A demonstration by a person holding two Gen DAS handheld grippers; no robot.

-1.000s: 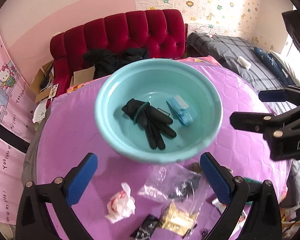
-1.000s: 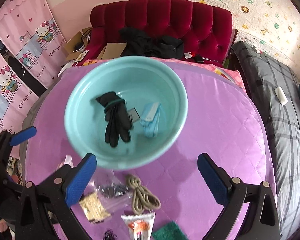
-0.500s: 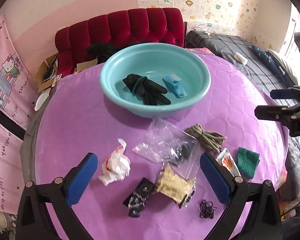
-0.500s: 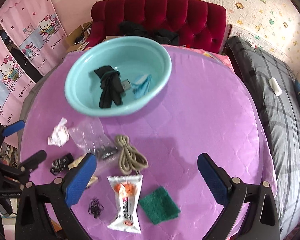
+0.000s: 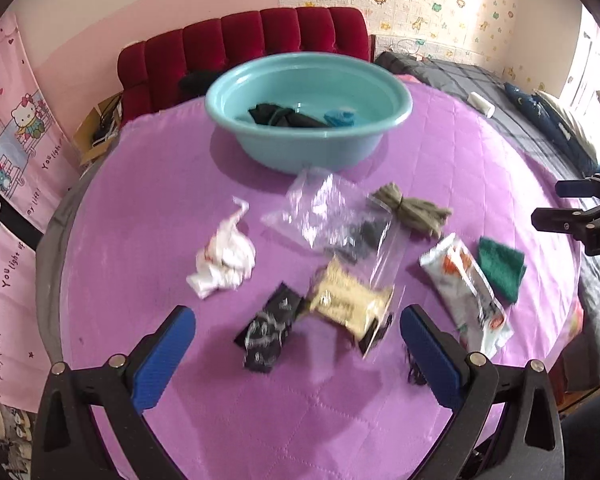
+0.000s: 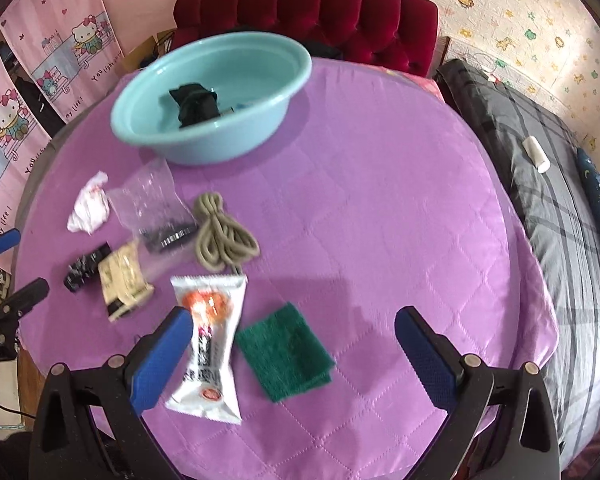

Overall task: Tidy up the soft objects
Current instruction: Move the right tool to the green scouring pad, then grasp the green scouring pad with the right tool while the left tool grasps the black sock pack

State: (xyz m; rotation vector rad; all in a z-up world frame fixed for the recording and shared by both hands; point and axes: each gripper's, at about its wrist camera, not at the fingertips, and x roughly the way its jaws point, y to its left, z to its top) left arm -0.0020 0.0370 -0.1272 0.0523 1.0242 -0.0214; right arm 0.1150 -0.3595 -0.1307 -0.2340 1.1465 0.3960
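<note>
**Soft things wait near the basin**

Green cloth lies on the purple worktop, well away from the basin. It looks light and floppy, so pinch one edge. Left hand-held gripper and right hand-held gripper are both wide open, holding nothing.

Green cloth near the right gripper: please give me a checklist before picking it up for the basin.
1. Right gripper open and empty: ok.
2. Green cloth lies free on the purple cover, nothing on top: ok.
3. White snack packet clear of the cloth: cannot tell, their edges look very close.
4. Left gripper open, out of the way: ok.
5. Basin has room beside the black glove: ok.
</note>
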